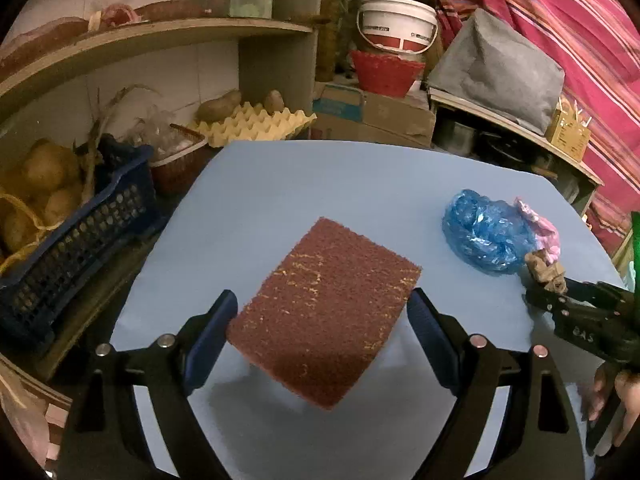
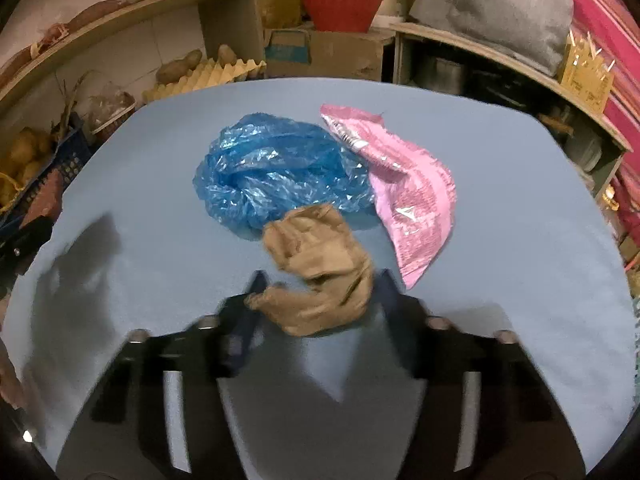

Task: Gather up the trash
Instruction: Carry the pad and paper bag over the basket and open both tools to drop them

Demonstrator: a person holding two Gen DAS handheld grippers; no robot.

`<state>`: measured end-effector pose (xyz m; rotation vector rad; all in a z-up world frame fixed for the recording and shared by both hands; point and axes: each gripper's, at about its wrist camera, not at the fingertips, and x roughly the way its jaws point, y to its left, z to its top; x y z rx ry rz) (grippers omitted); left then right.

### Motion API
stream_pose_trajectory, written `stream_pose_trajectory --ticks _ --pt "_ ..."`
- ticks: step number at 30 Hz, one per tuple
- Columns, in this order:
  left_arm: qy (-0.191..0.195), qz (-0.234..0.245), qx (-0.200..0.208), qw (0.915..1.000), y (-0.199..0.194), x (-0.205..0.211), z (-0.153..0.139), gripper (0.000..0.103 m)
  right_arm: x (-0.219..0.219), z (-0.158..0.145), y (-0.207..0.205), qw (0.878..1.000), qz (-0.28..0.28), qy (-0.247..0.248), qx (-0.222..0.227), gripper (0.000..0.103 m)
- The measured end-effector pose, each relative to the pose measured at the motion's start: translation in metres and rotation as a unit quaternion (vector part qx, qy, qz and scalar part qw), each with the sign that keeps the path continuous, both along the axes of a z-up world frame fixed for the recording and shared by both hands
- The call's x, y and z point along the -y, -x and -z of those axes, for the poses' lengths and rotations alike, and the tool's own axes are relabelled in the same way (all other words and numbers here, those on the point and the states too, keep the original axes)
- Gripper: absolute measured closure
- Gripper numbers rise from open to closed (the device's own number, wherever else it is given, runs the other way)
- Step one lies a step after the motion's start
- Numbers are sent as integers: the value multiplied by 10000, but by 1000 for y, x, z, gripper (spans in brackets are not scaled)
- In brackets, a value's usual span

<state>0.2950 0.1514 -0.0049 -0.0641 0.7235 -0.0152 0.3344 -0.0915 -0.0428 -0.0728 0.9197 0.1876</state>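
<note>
My left gripper (image 1: 322, 312) is shut on a brown scouring pad (image 1: 324, 312) and holds it above the blue table (image 1: 280, 184). My right gripper (image 2: 320, 292) is shut on a crumpled brown paper wad (image 2: 320, 268), held just above the table; it also shows in the left wrist view (image 1: 546, 270). A crumpled blue plastic bag (image 2: 276, 168) lies on the table beyond the wad, with a pink wrapper (image 2: 408, 196) touching its right side. Both also show at the right of the left wrist view, the bag (image 1: 486, 236) and the wrapper (image 1: 540, 232).
A dark blue crate (image 1: 72, 240) of potatoes stands left of the table. Shelves with an egg tray (image 1: 256, 124), a red basket (image 1: 386, 74), a white bucket (image 1: 396, 24) and a cardboard box (image 1: 376, 116) stand behind it. A striped pink cloth (image 1: 580, 40) hangs at the right.
</note>
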Motion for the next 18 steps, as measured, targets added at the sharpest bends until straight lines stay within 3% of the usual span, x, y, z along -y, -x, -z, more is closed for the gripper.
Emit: stream_pose_trajectory --ticks 7,18 --pt "-33 25 143 9999 6 21 -11 18 21 -20 12 9995 49 -111 287 52" --pt "24 331 261 9991 8 91 -25 18 114 -55 45 9965 531 -312 563 52"
